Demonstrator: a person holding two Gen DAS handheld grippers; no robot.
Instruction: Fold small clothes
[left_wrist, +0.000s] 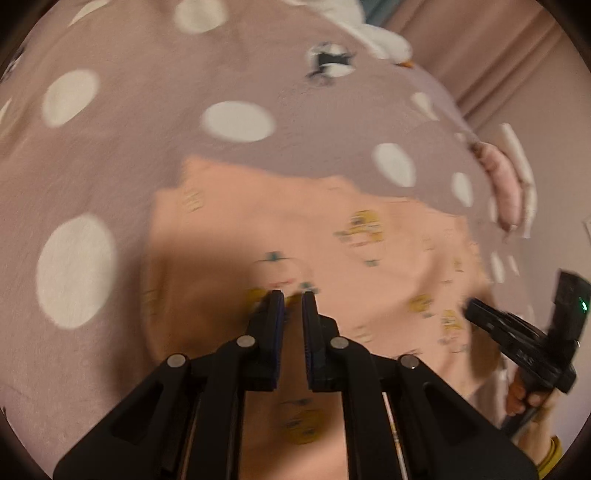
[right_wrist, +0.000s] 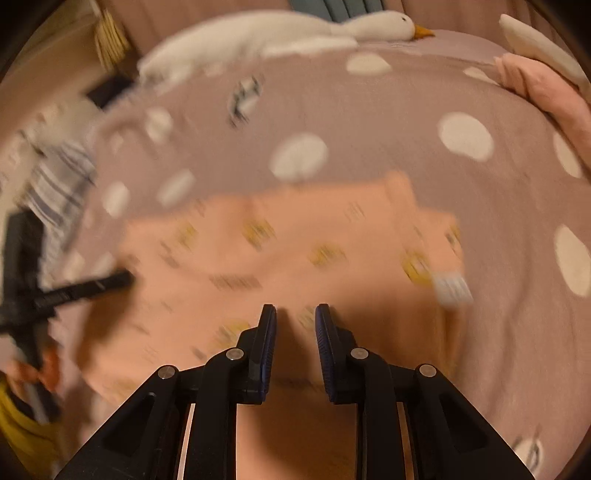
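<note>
1. Black left gripper (left_wrist: 291, 293) fills the near foreground of its own view, jaws drawn almost together with only a thin slit between them; whether cloth is caught there the blur hides.
2. Right gripper (right_wrist: 295, 306) hangs over the same cloth, jaws narrowly parted, nothing seen pinched.
3. Peach printed garment (right_wrist: 288, 251) lies spread on the bedspread under both grippers.
4. Mauve bedspread (right_wrist: 406, 173) with white spots covers the whole surface.
5. White plush goose (right_wrist: 295, 31) lies along the far edge, a folded pink cloth (right_wrist: 546, 92) at the far right.
6. Striped fabric (right_wrist: 59, 184) sits at the left; pinkish curtains (left_wrist: 480, 48) hang behind.
</note>
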